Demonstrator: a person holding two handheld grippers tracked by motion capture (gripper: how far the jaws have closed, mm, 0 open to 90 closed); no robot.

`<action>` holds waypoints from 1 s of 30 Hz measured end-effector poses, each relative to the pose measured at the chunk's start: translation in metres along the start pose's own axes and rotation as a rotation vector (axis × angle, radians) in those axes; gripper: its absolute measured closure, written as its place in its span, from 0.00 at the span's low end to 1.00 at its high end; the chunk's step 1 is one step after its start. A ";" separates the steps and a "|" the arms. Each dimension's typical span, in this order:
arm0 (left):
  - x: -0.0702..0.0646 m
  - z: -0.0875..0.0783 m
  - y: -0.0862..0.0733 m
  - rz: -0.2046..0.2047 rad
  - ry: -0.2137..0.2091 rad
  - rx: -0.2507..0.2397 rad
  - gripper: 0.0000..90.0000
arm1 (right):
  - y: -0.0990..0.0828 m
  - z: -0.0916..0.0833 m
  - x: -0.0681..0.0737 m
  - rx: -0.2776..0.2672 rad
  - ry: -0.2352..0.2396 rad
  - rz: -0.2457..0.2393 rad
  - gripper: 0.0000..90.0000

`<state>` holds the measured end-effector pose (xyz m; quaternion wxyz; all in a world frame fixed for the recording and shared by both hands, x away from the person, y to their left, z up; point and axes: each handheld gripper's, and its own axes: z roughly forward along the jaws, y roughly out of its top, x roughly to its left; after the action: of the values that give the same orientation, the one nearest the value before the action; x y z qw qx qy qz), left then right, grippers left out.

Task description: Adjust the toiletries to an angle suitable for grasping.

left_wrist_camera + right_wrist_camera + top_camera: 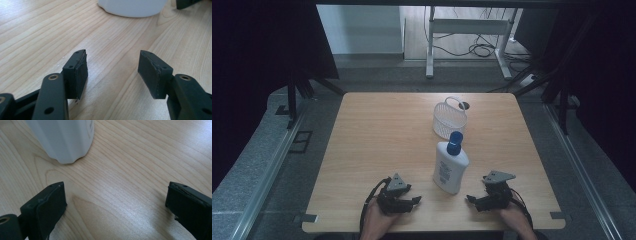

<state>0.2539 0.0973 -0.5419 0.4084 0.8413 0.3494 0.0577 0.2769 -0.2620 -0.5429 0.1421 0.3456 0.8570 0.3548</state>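
A white bottle (451,167) with a blue cap (455,143) stands upright on the wooden table (377,135), near its front edge. My left gripper (416,200) lies low on the table to the bottle's left, pointing toward it. Its jaws stand apart with only bare wood between them (112,72), and the bottle's base (132,7) is ahead. My right gripper (470,199) sits to the bottle's right, pointing left. It is wide open (115,202) with nothing between the jaws, and the bottle (62,140) is ahead on the left.
A white plastic basket (450,119) with a handle stands behind the bottle, toward the table's far edge. A small dark hole (464,105) is in the tabletop beside it. A white desk frame (467,30) and cables lie on the floor beyond.
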 end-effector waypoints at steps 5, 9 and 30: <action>0.002 -0.001 -0.001 -0.025 0.001 -0.005 0.39 | 0.002 0.000 0.001 0.014 -0.004 0.007 0.04; -0.001 0.000 0.000 -0.002 0.019 0.004 0.36 | 0.003 -0.001 0.004 0.022 -0.010 0.003 0.07; -0.015 0.005 0.000 0.108 0.117 0.046 0.30 | 0.010 -0.020 0.006 -0.038 0.037 0.040 0.06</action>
<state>0.2445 0.0842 -0.5421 0.3639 0.8634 0.3279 0.1209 0.2675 -0.2629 -0.5218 0.1258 0.3535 0.8453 0.3803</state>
